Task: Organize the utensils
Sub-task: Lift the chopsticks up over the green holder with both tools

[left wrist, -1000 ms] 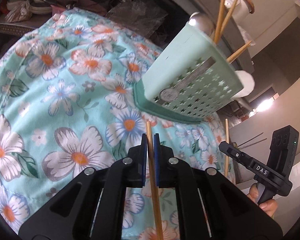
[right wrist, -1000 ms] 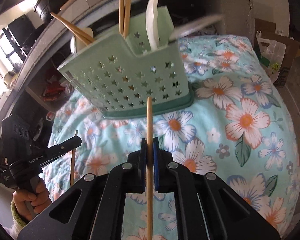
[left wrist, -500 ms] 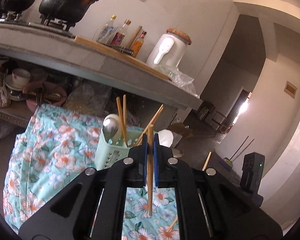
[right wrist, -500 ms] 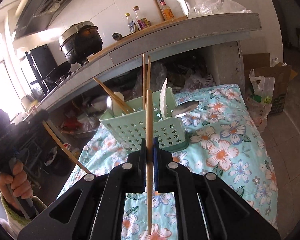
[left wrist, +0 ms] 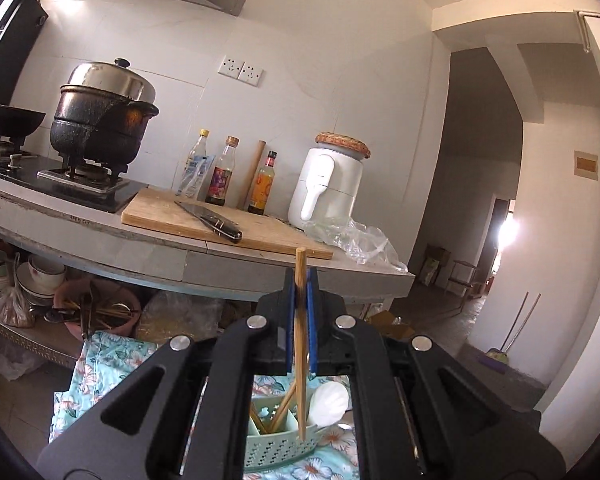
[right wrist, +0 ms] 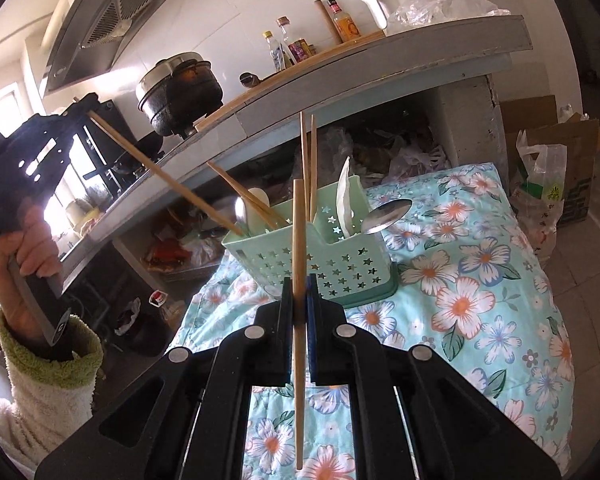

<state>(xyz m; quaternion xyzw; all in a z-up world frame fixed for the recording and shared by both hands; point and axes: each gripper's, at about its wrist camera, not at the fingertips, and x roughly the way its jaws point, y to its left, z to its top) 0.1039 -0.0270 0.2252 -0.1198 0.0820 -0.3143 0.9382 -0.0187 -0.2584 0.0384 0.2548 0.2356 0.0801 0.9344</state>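
A mint-green star-pierced caddy (right wrist: pixel 332 258) stands on the floral cloth (right wrist: pixel 480 300), holding several chopsticks, white spoons and a metal spoon (right wrist: pixel 388 214). My right gripper (right wrist: pixel 300 284) is shut on an upright wooden chopstick (right wrist: pixel 298 220), just in front of the caddy. My left gripper (right wrist: pixel 85 110), held by a hand (right wrist: pixel 20 248), is high at the left, shut on a slanted chopstick (right wrist: pixel 164 174) whose lower end reaches the caddy's left rim. In the left wrist view that gripper (left wrist: pixel 300 280) clamps the chopstick (left wrist: pixel 300 360) above the caddy (left wrist: pixel 276 448).
A grey counter (left wrist: pixel 228 264) runs behind the cloth, with a cutting board (left wrist: pixel 172 216), knife (left wrist: pixel 212 220), bottles, black pot (left wrist: pixel 100 128) and white appliance (left wrist: pixel 328 184). Bowls and bags fill the shelf beneath. A cardboard box and plastic bag (right wrist: pixel 540 184) stand at the right.
My left gripper rose from low over the cloth to high above the caddy and levelled out, chopstick still clamped. My right gripper backed off and rose slightly, then stayed still.
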